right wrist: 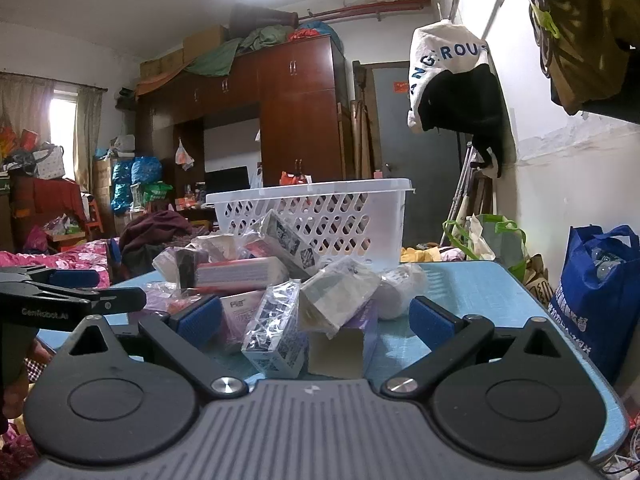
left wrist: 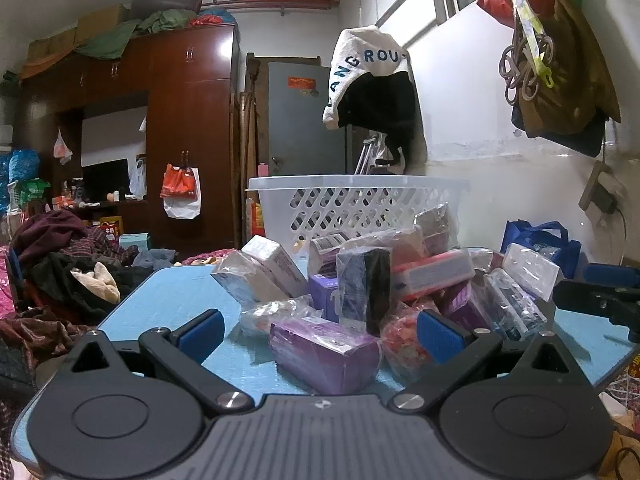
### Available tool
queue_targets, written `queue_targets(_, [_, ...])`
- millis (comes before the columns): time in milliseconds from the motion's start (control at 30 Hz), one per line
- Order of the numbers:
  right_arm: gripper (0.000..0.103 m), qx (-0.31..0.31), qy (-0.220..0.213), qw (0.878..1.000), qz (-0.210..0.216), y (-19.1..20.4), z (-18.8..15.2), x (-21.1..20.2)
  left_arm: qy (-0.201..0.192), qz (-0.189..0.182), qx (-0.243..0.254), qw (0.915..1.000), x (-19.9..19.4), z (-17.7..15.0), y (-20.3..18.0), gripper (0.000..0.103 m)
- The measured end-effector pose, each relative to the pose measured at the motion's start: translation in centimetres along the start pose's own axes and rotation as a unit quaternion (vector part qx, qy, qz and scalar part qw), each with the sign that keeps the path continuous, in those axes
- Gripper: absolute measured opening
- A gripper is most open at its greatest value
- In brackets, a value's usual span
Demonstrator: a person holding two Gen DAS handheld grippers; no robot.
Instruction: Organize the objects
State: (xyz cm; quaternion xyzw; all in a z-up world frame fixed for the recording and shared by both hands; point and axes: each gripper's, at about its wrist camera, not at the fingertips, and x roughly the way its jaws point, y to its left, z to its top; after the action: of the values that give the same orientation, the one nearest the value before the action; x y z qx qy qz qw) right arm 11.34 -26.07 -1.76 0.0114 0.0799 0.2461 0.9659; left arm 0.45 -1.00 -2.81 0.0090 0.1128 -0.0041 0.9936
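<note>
A heap of wrapped boxes and packets lies on the blue table (left wrist: 176,296). In the left wrist view a purple box (left wrist: 324,346) sits nearest, between the blue pads of my left gripper (left wrist: 320,334), which is open and not touching it. A black box (left wrist: 366,288) stands behind it. Behind the heap stands a white lattice basket (left wrist: 356,204). In the right wrist view my right gripper (right wrist: 316,322) is open around a clear-wrapped patterned box (right wrist: 276,332) and an open-ended carton (right wrist: 340,348), gripping neither. The white lattice basket (right wrist: 316,216) is behind them.
The other gripper shows at each view's edge: at right (left wrist: 600,292) and at left (right wrist: 60,296). A blue bag (right wrist: 600,292) stands right of the table, clothes (left wrist: 64,272) pile on the left. A dark wardrobe (left wrist: 188,128) and hanging bags (left wrist: 560,60) line the walls.
</note>
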Motion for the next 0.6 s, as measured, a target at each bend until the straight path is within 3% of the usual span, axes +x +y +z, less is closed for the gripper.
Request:
queue_targets(467, [0.102,-0.002,-0.005,1.000,-0.006,-0.1,0.2,-0.1,-0.010,0.004,-0.008,0.9999,-0.1,-0.6,1.3,0.103])
queue_targets(600, [0.090,0.001,-0.003,1.000,-0.002,-0.1,0.4,0.2,-0.011,-0.011,-0.006,0.9999,0.1,-1.1,1.5,0.102])
